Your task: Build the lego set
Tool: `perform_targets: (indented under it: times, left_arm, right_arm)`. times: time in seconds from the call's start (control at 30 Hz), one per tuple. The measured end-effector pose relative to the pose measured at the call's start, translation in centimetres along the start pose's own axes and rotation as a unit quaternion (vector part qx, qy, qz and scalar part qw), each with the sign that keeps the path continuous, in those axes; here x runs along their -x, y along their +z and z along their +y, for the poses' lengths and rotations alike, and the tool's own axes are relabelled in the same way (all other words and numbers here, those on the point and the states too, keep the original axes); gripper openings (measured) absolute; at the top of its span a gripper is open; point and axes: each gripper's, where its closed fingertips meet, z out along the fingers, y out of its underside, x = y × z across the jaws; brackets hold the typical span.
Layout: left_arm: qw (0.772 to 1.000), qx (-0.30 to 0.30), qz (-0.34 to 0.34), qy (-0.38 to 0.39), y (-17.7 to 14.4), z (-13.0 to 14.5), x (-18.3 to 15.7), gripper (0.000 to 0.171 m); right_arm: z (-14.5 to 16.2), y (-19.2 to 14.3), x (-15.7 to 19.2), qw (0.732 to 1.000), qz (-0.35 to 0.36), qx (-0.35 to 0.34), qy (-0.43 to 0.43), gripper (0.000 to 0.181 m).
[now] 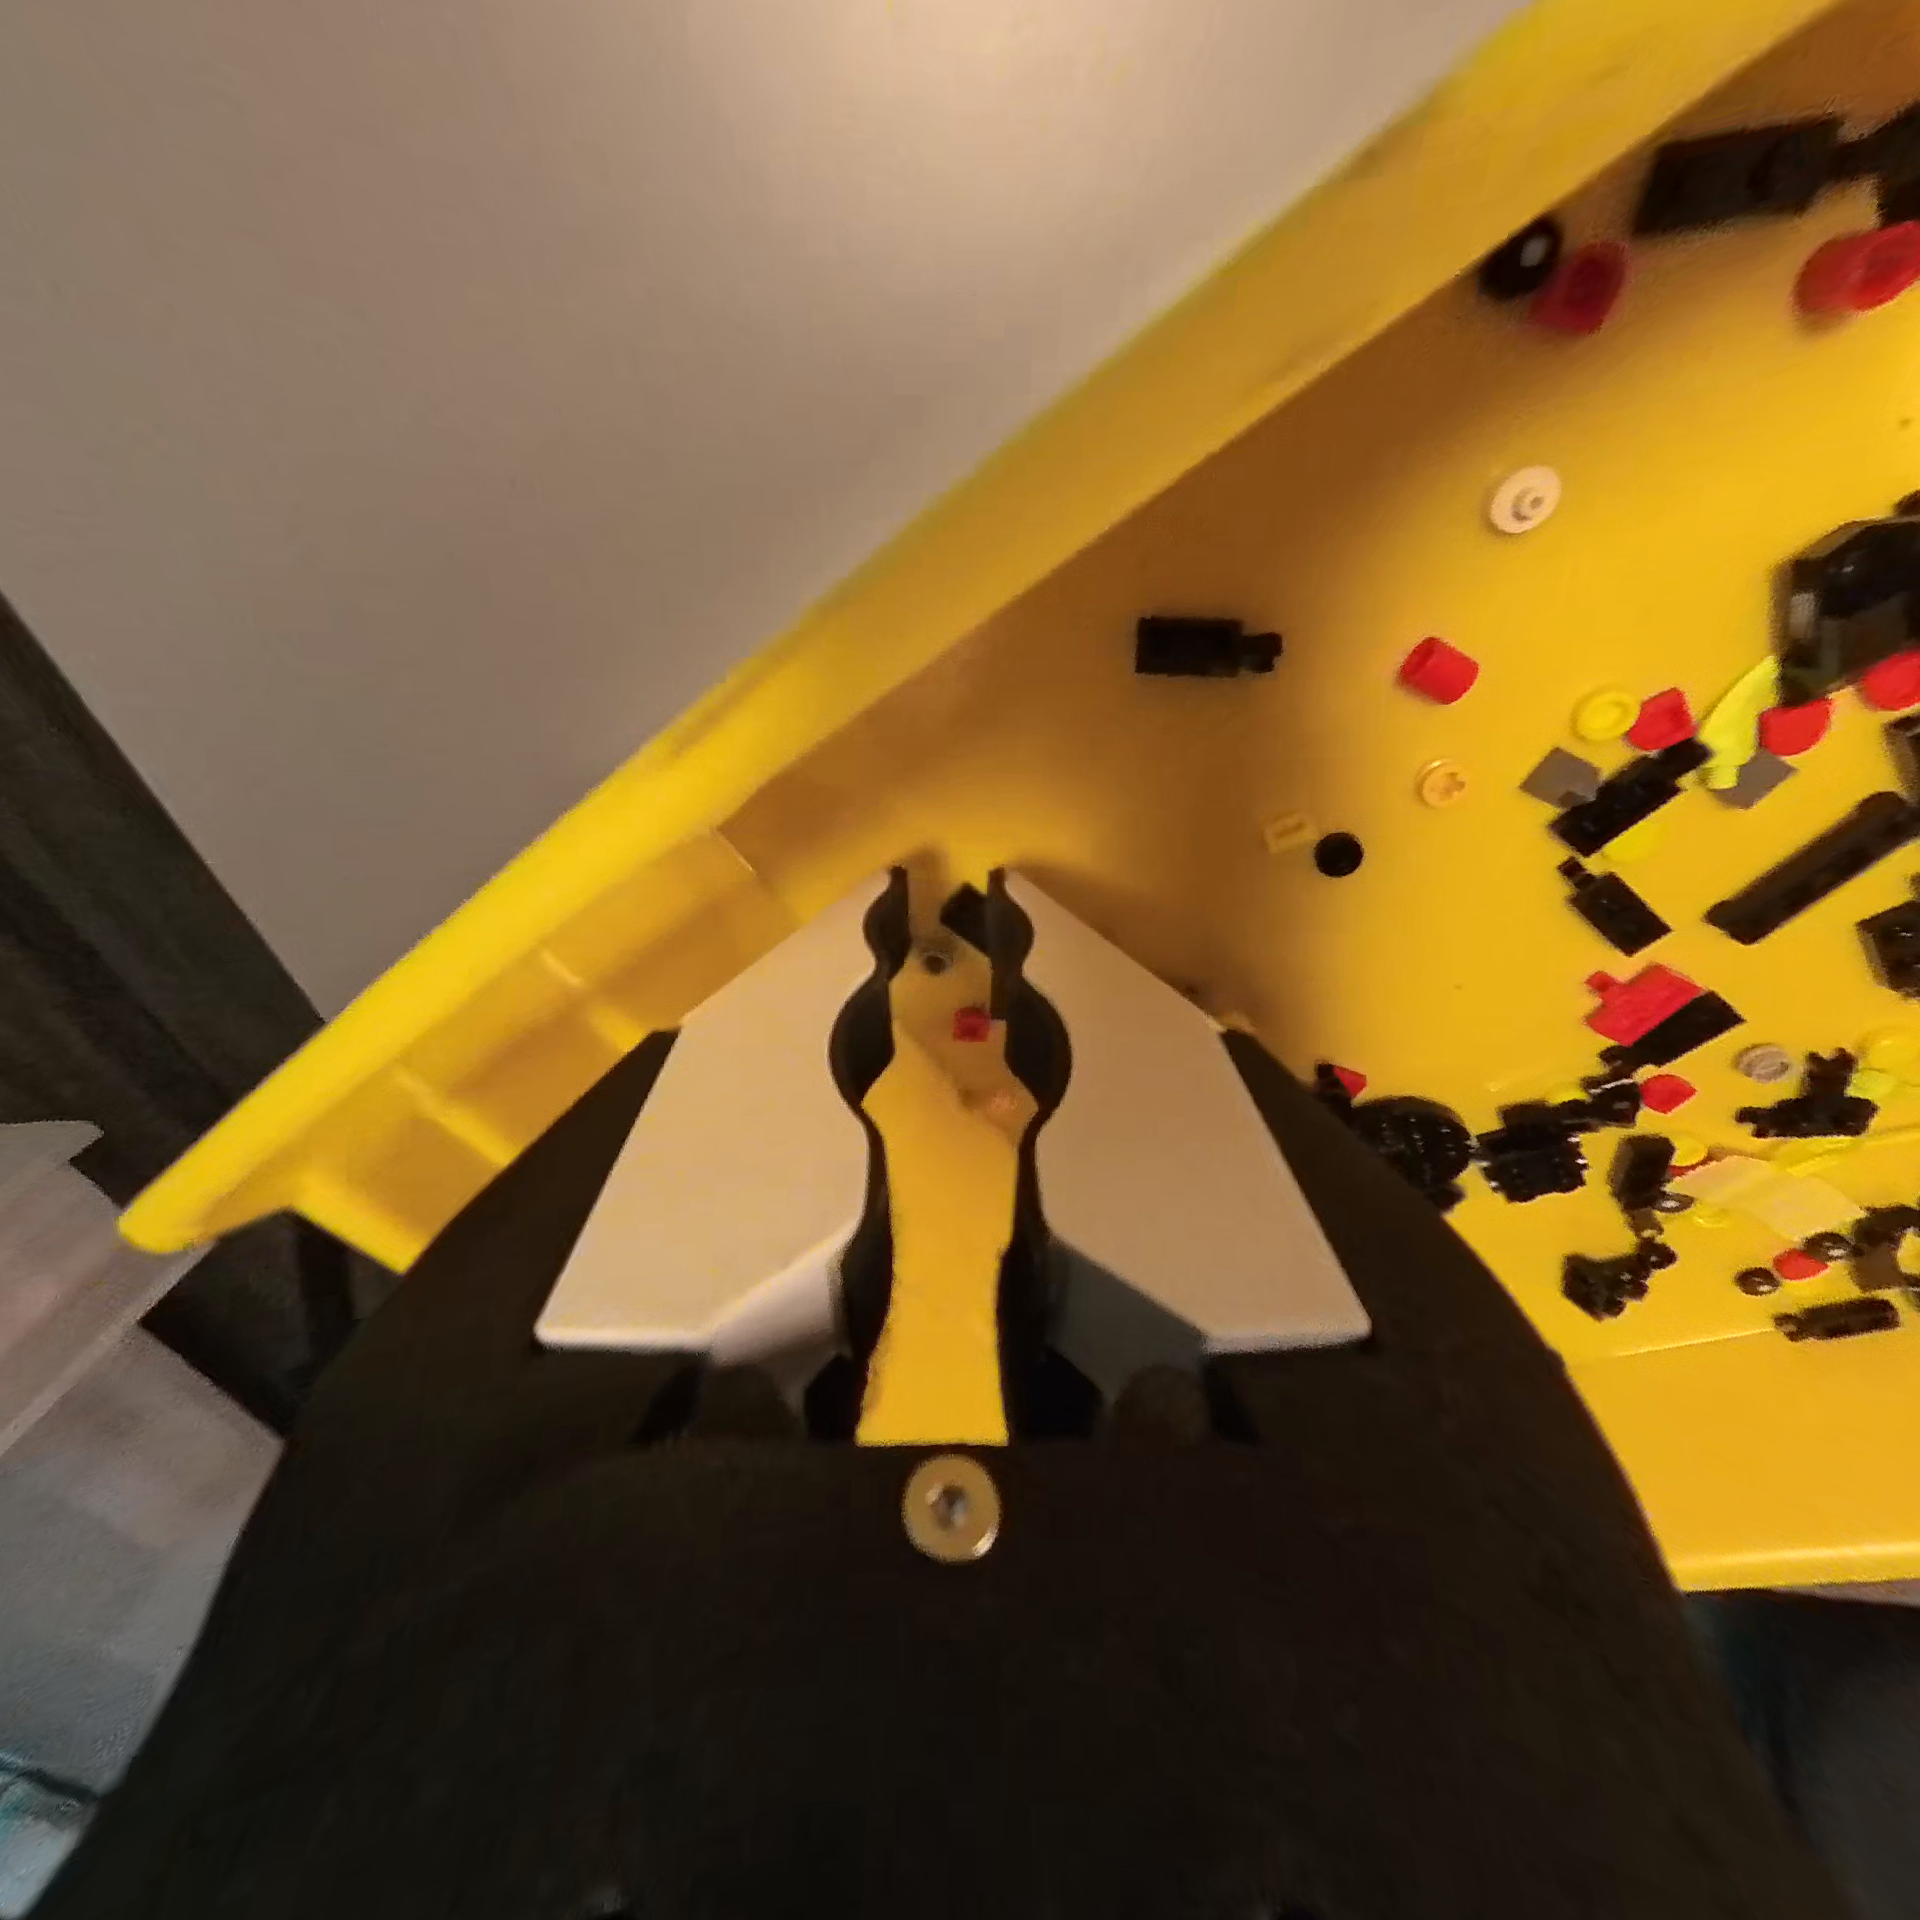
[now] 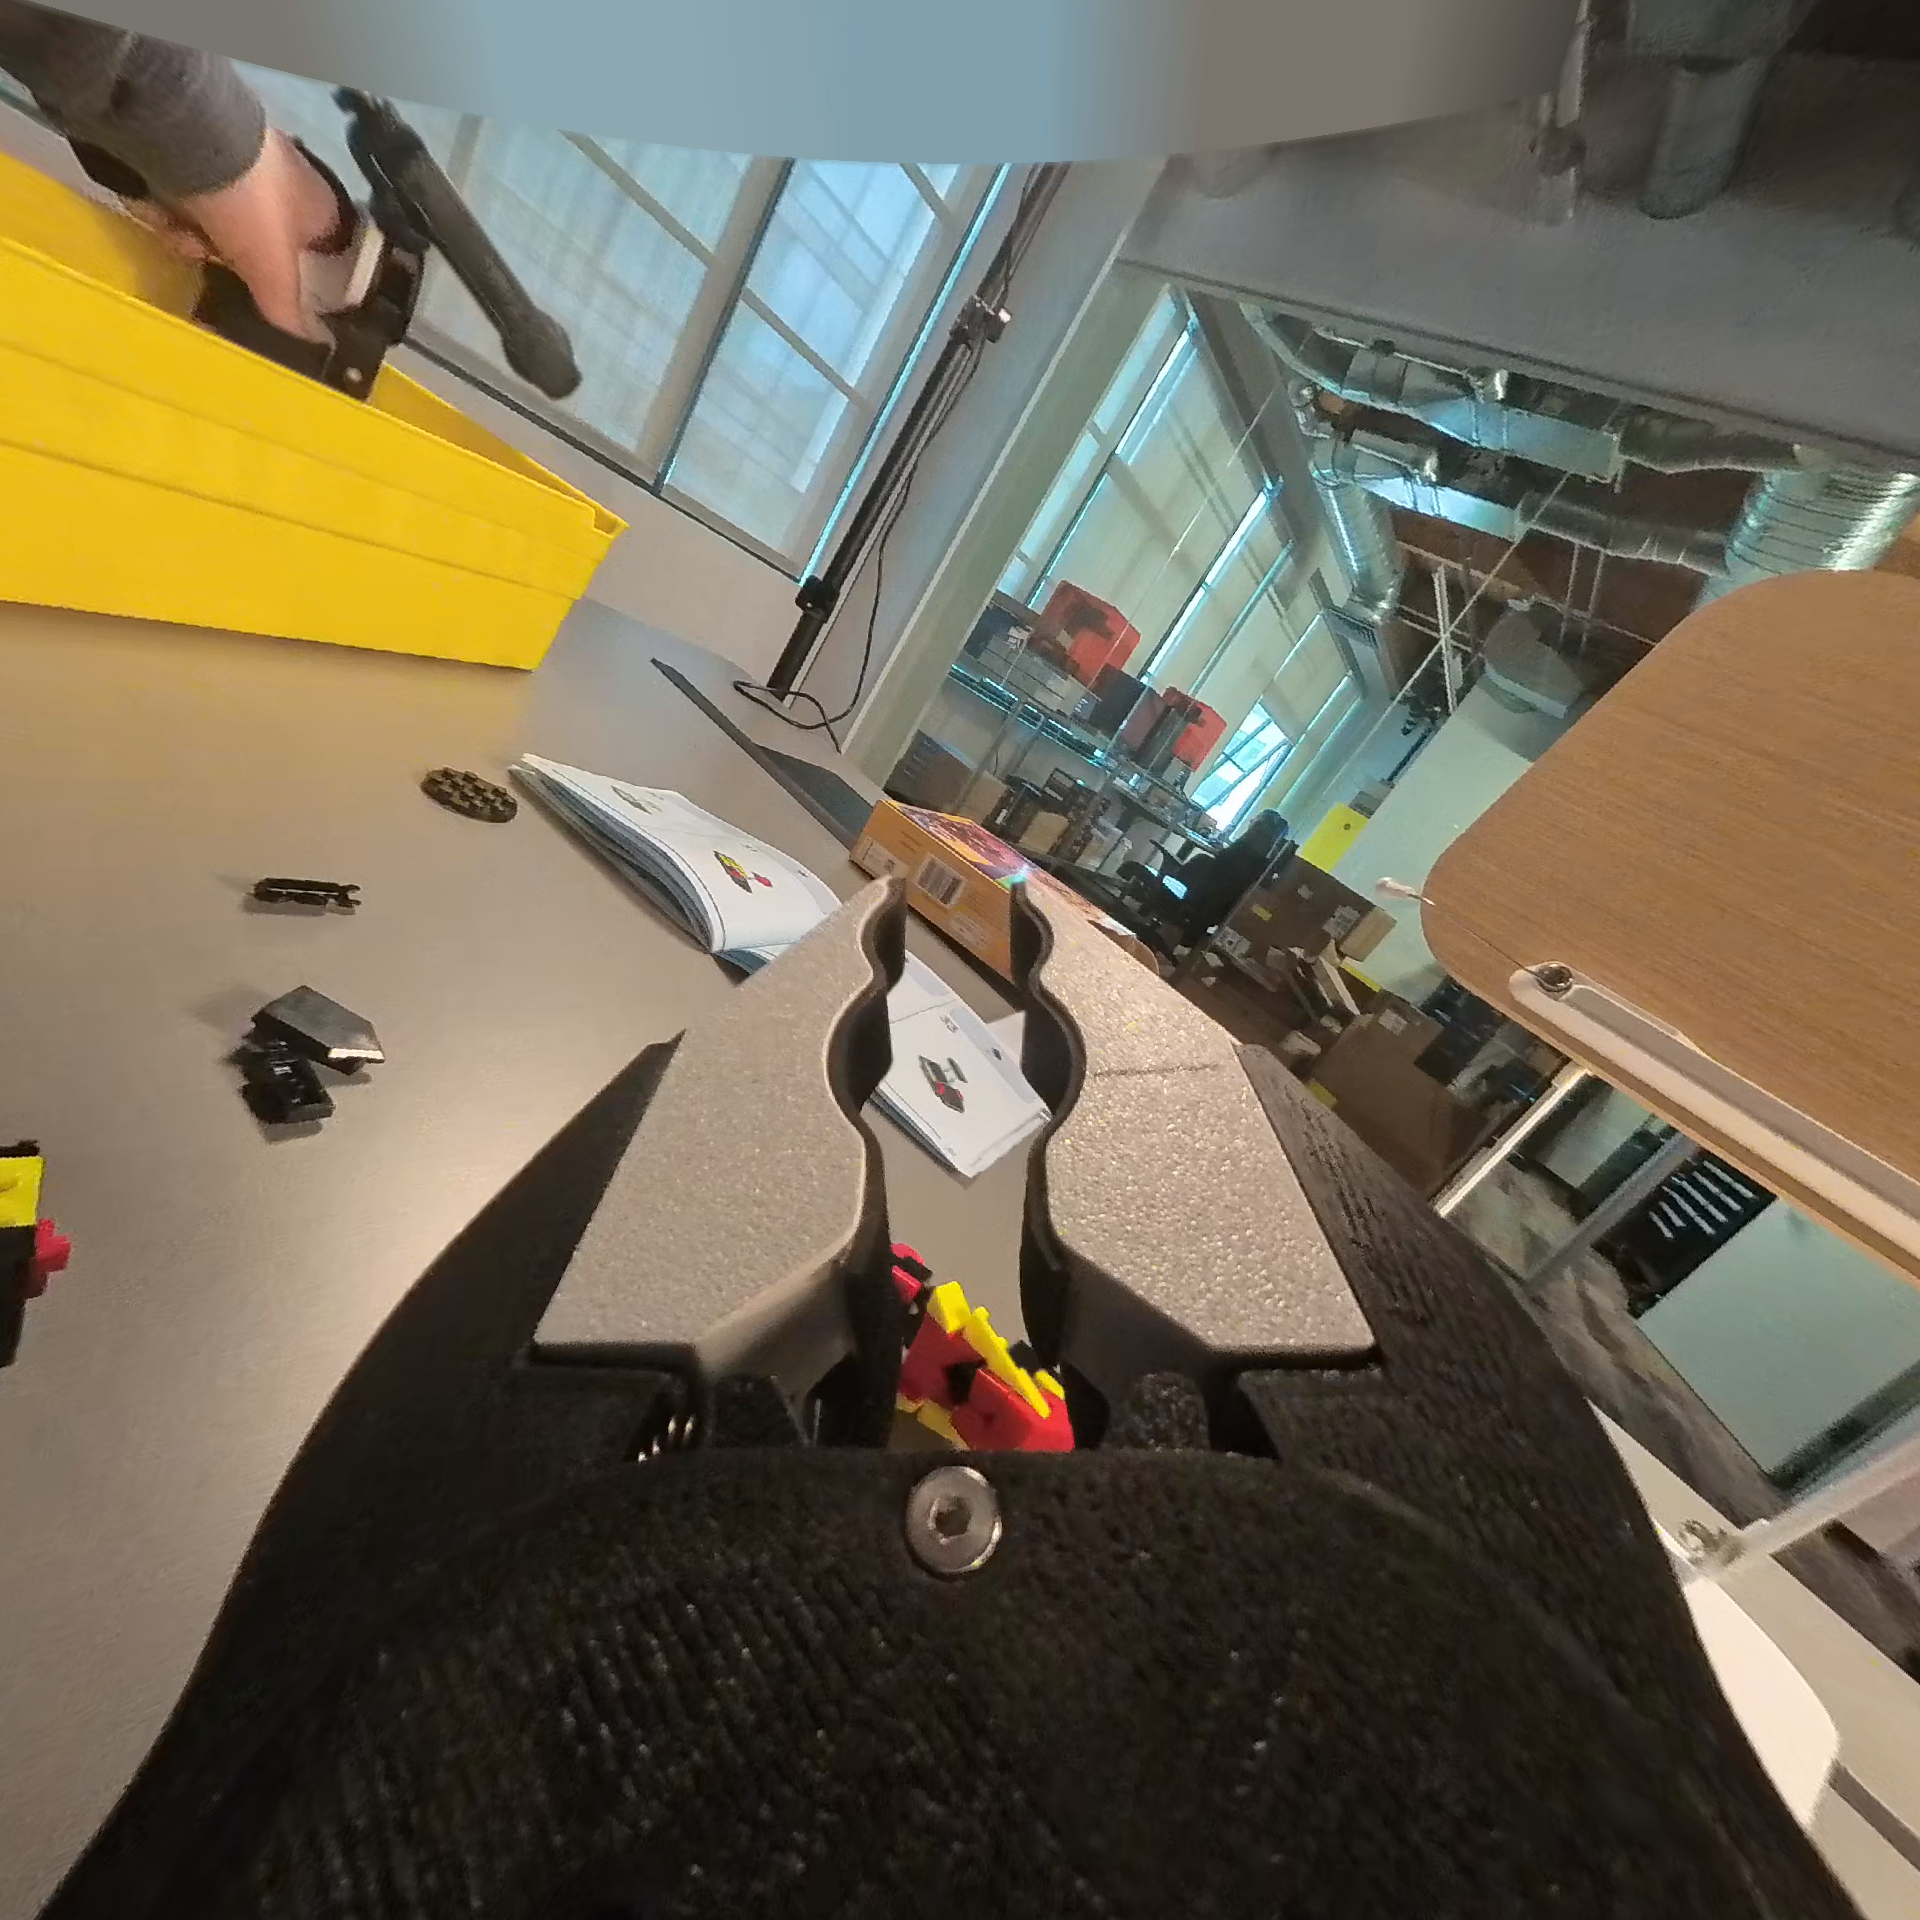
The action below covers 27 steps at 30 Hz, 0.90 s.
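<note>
My left gripper (image 1: 948, 894) reaches into the corner of a yellow bin (image 1: 1039, 499). A small black piece (image 1: 966, 912) stands between its tips against the right finger. Yellow floor shows between the piece and the left finger, so the pads do not clamp it. A tiny red piece (image 1: 974, 1027) lies on the bin floor farther back between the fingers. My right gripper (image 2: 956, 899) hangs over the grey table with bare tips. A red, yellow and black lego assembly (image 2: 977, 1371) is clamped deep between its fingers, near their roots. The left gripper (image 2: 353, 301) also shows in a hand in the right wrist view.
Many loose black, red and yellow pieces (image 1: 1662, 831) lie on the bin floor to the right. On the table are the bin (image 2: 260, 499), a black round plate (image 2: 470, 795), black pieces (image 2: 307, 1049), an open booklet (image 2: 707, 862), a box (image 2: 956, 883) and a wooden board (image 2: 1714, 883). My hands' fingertips stand some 55 centimeters from each other.
</note>
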Motion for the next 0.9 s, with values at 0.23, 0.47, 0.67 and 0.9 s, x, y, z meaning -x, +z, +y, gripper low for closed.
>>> perform_targets:
  times: [0.23, 0.47, 0.67, 0.9]
  left_arm:
    - [0.999, 0.024, -0.008, -0.034, -0.6, 1.1, -0.2, 0.019]
    - [0.998, 0.030, 0.009, -0.062, 0.3, 1.4, -0.5, 0.013]
    - [0.997, 0.018, 0.022, -0.068, 0.5, 1.1, -0.8, 0.007]
    - [0.999, -0.002, 0.007, -0.034, 0.4, 1.0, -0.7, 0.006]
  right_arm:
    - [-0.2, 0.1, 0.6, 1.000, -0.014, -0.006, -0.004, 0.018]
    - [-0.4, 0.1, 0.9, 1.000, -0.021, -0.009, -0.009, 0.018]
    - [-0.3, 0.3, 1.0, 1.000, -0.023, -0.009, -0.010, 0.018]
    - [-0.4, 0.4, 1.4, 0.999, -0.032, -0.014, -0.004, 0.017]
